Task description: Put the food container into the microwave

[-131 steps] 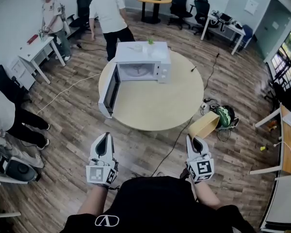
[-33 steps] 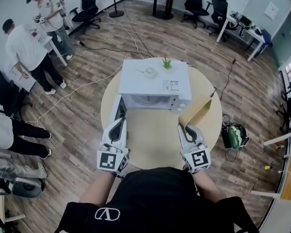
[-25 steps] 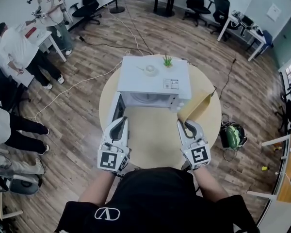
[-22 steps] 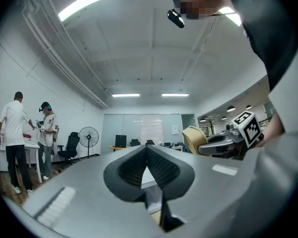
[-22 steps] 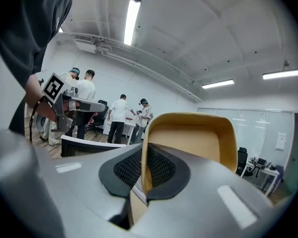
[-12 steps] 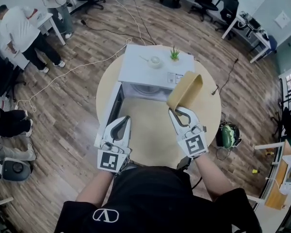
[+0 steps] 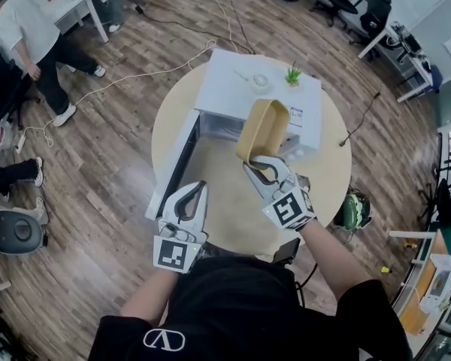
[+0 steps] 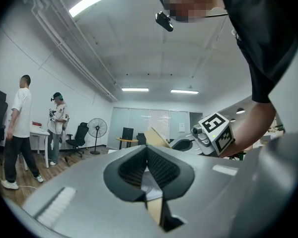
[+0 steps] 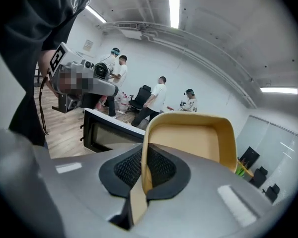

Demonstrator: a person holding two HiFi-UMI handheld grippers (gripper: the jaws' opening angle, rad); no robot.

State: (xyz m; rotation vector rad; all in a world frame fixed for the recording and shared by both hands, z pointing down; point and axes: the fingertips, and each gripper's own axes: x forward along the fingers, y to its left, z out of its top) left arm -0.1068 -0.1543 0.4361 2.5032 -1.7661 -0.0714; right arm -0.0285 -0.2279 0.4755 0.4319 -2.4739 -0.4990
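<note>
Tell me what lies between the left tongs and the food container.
Only bare tabletop, as the head view shows. The left tongs hang near the open microwave door; the right tongs hold the food container above the table.

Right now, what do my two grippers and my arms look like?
The left gripper and the right gripper both have smooth light grey shells with black ribbed pads inside the jaws. Each carries a cube with black-and-white square markers at its rear. The person wears a black short-sleeved shirt with a white logo.
</note>
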